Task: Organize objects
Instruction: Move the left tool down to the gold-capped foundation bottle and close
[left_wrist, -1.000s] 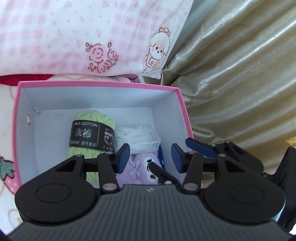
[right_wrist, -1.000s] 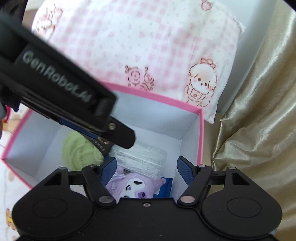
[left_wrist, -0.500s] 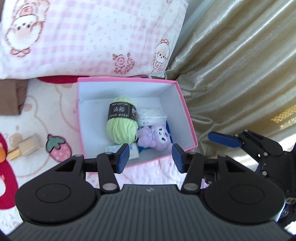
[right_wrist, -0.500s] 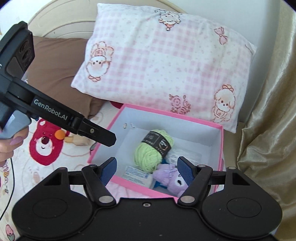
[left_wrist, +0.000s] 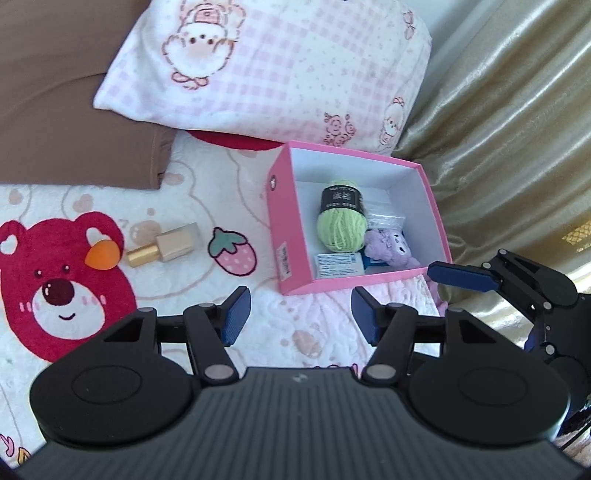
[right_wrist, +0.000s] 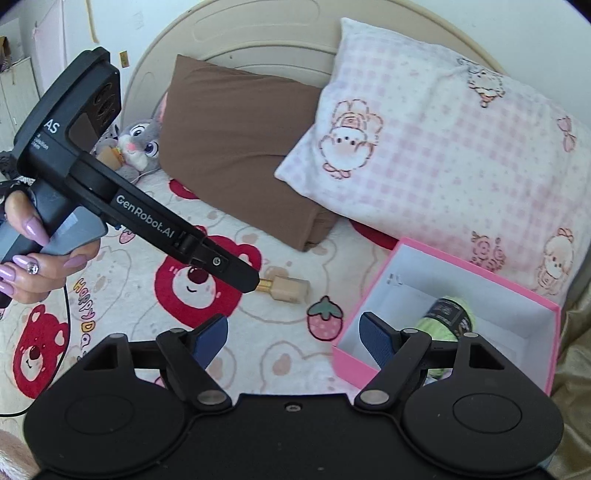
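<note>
We hold both grippers spread and empty — left gripper (left_wrist: 299, 314), right gripper (right_wrist: 291, 334), their jaws just widened — clear of the filled pink box (left_wrist: 275, 236), lower centre, perfume bottle (left_wrist: 166, 249) at left likely next.

Fuzzy yarn ball (left_wrist: 341, 229), matt cardboard box (left_wrist: 277, 206)

The pink box (left_wrist: 286, 236) sits open on the bed, white inside. In it: green yarn (left_wrist: 341, 225) with a black label, a purple plush (left_wrist: 388, 247) just right of the yarn, a small white carton (left_wrist: 338, 265) at the box's near wall. Left of the box, lying flat: a beige bottle (left_wrist: 166, 245) with gold cap, then an orange ball (left_wrist: 102, 254).
</note>
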